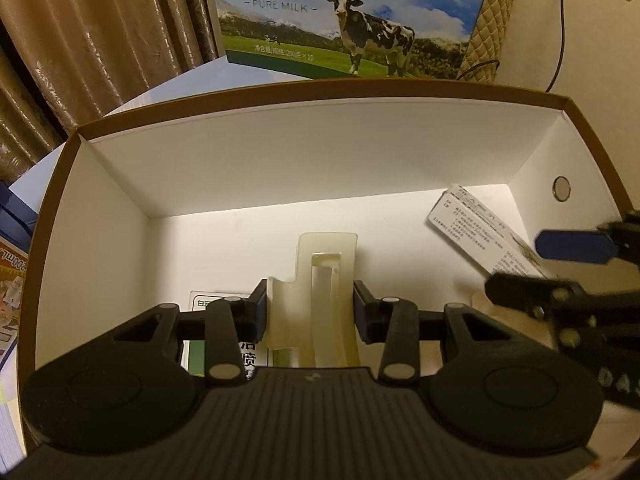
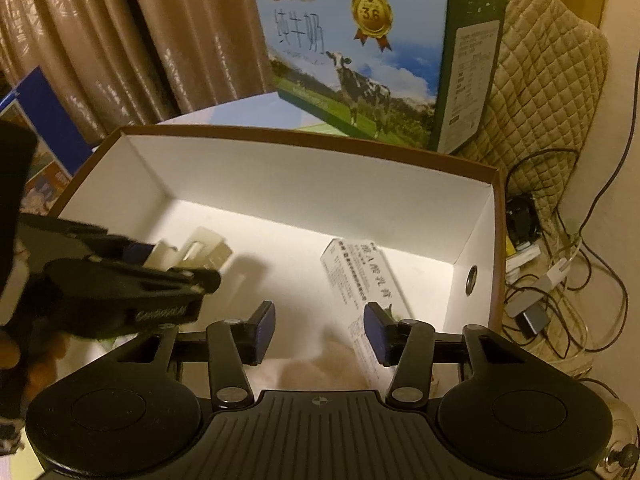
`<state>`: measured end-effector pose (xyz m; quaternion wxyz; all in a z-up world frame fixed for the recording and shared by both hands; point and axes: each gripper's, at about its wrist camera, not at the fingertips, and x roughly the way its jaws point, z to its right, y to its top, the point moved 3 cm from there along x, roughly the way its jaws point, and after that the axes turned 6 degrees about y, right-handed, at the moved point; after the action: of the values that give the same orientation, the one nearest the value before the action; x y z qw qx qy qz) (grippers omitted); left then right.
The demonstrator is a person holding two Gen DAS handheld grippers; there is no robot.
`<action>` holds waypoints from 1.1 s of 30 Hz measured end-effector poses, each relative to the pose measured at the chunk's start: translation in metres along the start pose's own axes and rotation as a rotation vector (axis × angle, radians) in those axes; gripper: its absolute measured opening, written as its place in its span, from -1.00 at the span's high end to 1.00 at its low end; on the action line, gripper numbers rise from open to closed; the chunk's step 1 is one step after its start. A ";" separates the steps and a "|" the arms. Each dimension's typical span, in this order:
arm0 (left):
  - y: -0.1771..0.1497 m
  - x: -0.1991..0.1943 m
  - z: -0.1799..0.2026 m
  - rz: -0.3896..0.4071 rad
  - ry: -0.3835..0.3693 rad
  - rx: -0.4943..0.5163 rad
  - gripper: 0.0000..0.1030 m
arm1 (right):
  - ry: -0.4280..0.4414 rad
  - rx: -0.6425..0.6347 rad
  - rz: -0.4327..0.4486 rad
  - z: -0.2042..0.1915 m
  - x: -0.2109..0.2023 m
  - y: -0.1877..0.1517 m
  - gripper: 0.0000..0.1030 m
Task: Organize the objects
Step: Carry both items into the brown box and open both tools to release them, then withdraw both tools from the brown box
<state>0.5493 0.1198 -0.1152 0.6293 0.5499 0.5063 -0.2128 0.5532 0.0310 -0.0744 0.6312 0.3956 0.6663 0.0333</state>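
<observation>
An open cardboard box (image 1: 280, 160) with white inner walls and a brown rim fills both views. My left gripper (image 1: 310, 312) is shut on a translucent cream plastic piece (image 1: 324, 280), held over the box floor. The same piece (image 2: 196, 254) shows at the left of the right wrist view, between the left gripper's fingers. A white printed carton (image 2: 360, 280) lies on the box floor at the right. My right gripper (image 2: 320, 330) hangs open just above that carton's near end, with nothing between its pads. The right gripper (image 1: 560, 264) also appears at the right edge of the left wrist view.
A milk carton case (image 2: 360, 72) with a cow picture stands behind the box. Brown curtains (image 2: 100, 40) hang at the back left. A quilted cushion (image 2: 552, 92) and tangled cables (image 2: 560, 280) lie to the right. A small flat packet (image 1: 216, 300) lies on the box floor.
</observation>
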 end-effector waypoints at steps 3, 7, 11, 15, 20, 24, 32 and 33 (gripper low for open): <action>-0.001 0.000 -0.002 -0.002 0.001 -0.005 0.11 | 0.011 -0.019 -0.004 -0.006 -0.005 -0.004 -0.09; -0.003 -0.012 -0.004 0.021 0.004 0.017 -0.15 | 0.029 -0.038 0.003 -0.013 -0.016 -0.010 -0.25; -0.006 -0.035 -0.010 0.051 -0.008 0.026 -0.35 | 0.049 -0.010 0.033 -0.015 -0.033 -0.017 -0.31; -0.013 -0.065 -0.018 0.090 -0.010 0.024 -0.49 | 0.067 0.024 0.073 -0.017 -0.053 -0.025 -0.33; -0.024 -0.102 -0.029 0.118 -0.022 -0.019 -0.58 | 0.080 0.067 0.110 -0.021 -0.078 -0.034 -0.35; -0.040 -0.127 -0.036 0.122 -0.014 -0.051 -0.62 | 0.087 0.087 0.131 -0.025 -0.096 -0.044 -0.35; -0.081 -0.172 -0.046 0.142 -0.034 -0.118 -0.69 | 0.094 0.074 0.169 -0.044 -0.130 -0.068 -0.36; -0.085 -0.177 -0.047 0.144 -0.032 -0.126 -0.69 | 0.097 0.074 0.173 -0.046 -0.133 -0.071 -0.36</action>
<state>0.3899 0.0856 0.0036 0.6842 0.5409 0.4676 -0.1437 0.4639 -0.0726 0.0048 0.5780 0.4728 0.6601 0.0819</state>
